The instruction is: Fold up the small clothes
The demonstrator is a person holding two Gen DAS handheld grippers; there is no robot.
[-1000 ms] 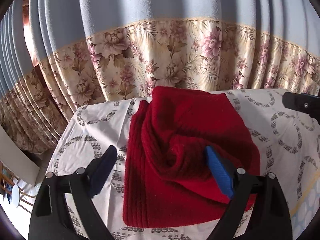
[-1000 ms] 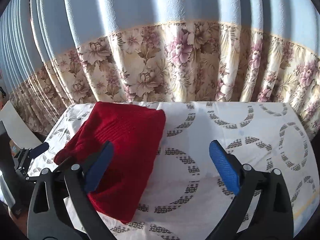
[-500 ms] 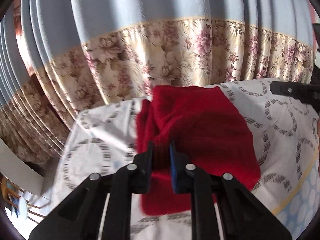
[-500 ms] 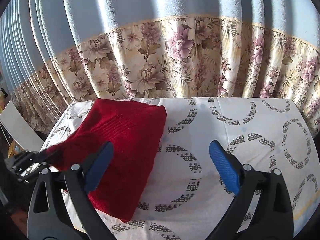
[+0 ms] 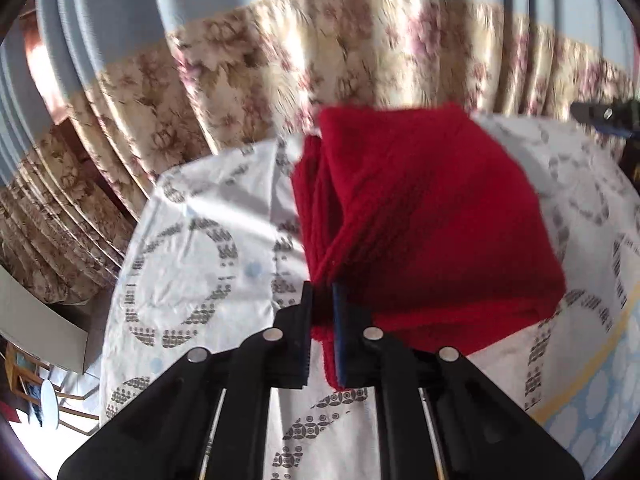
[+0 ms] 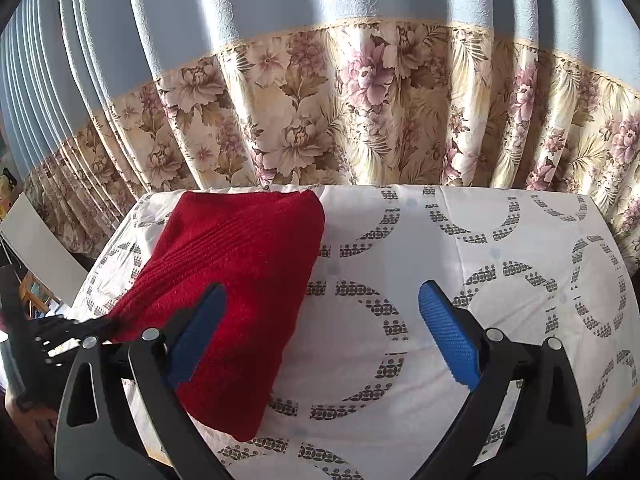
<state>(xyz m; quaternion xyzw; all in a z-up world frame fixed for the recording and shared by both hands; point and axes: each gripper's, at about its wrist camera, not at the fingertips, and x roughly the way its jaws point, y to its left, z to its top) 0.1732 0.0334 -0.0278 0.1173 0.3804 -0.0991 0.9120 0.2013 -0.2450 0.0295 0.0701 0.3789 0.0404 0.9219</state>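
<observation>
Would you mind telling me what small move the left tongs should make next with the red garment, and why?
Probably lift the pinched corner and draw it across the red garment. The left tongs are shut on its near corner, it lies half folded on the patterned sheet, and the right tongs hang open, holding nothing.

The table wore a white cloth [image 6: 460, 288] printed with grey rings of small dots, a little creased. On its left part lay the folded red knit garment [image 6: 240, 280], one corner reaching the far edge by the curtain. The right part of the cloth [image 5: 580, 216] carried nothing else.
</observation>
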